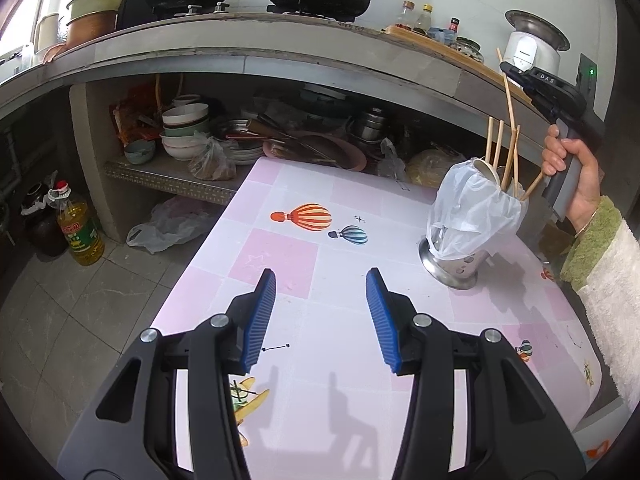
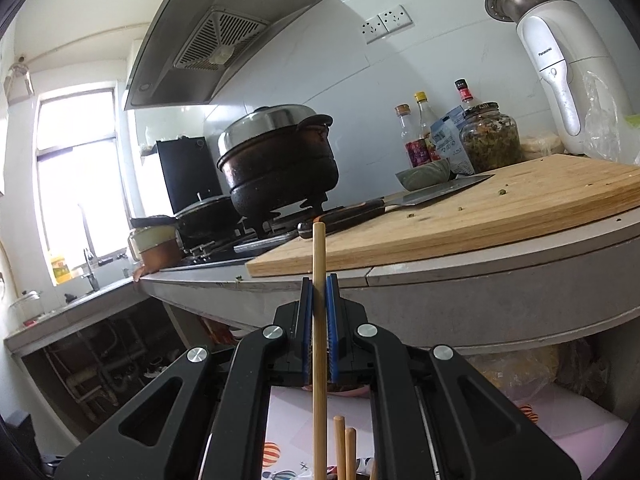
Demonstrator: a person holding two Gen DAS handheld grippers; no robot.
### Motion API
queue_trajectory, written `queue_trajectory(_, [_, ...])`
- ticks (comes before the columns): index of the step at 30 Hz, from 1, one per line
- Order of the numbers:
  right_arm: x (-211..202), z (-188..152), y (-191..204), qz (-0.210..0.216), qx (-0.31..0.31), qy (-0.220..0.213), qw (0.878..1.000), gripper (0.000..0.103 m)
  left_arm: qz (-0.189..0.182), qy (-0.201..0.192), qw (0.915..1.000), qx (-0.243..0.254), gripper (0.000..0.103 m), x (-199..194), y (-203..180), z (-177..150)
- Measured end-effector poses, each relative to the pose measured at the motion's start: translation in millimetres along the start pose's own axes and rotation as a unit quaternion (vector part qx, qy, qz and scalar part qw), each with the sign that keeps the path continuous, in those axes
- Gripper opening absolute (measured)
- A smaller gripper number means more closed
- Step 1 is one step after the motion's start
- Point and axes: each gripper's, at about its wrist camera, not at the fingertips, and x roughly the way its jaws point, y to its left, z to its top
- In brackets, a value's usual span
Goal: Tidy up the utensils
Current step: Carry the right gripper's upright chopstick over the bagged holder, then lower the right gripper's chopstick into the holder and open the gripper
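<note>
A steel utensil holder (image 1: 454, 266) wrapped in a white plastic bag (image 1: 472, 210) stands on the pink table at the right, with several wooden chopsticks (image 1: 496, 150) sticking out of it. My right gripper (image 1: 510, 70) hangs above the holder, held by a hand (image 1: 576, 172), and is shut on one long chopstick (image 1: 509, 100) whose lower end reaches into the holder. In the right wrist view that chopstick (image 2: 319, 320) stands upright, pinched between the blue pads of my right gripper (image 2: 319, 286), with other chopstick tips (image 2: 344, 444) below. My left gripper (image 1: 321, 276) hovers open over the table, holding nothing.
The pink tablecloth (image 1: 304, 208) has balloon prints. Behind it runs a concrete counter (image 1: 256, 46) with pots, bottles and a cutting board (image 2: 480, 216) carrying a cleaver (image 2: 420, 198). A shelf under the counter holds bowls (image 1: 184, 132) and plates. An oil bottle (image 1: 78, 226) stands on the floor.
</note>
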Motion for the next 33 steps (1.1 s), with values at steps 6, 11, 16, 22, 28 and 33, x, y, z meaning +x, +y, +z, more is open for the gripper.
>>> queue_trajectory(6, [2, -11, 7, -0.004, -0.017, 0.012, 1.0, 0.007, 0.0, -0.001, 1.0, -0.002, 0.045, -1, 3, 1])
queue_trajectory(11, [-7, -15, 13, 0.003, -0.031, 0.022, 0.999, 0.007, -0.003, -0.001, 1.0, -0.001, 0.045, -1, 2, 1])
queue_trajectory(16, [-26, -21, 18, 0.005, -0.049, 0.032, 0.998, 0.007, -0.011, -0.002, 0.9999, -0.002, 0.045, 0, -1, 1])
queue_trajectory(22, [-59, -35, 17, -0.01, -0.06, 0.056, 0.997, 0.007, -0.023, -0.002, 0.9997, 0.002, 0.045, 2, -9, -2])
queue_trajectory(28, [-82, -56, 1, -0.023, -0.027, 0.091, 0.995, 0.007, -0.03, -0.006, 0.9995, 0.004, 0.045, -1, -15, -3])
queue_trajectory(33, [-90, -68, -12, -0.031, 0.004, 0.105, 0.994, 0.007, -0.036, -0.007, 0.9993, 0.005, 0.045, -4, -20, -3])
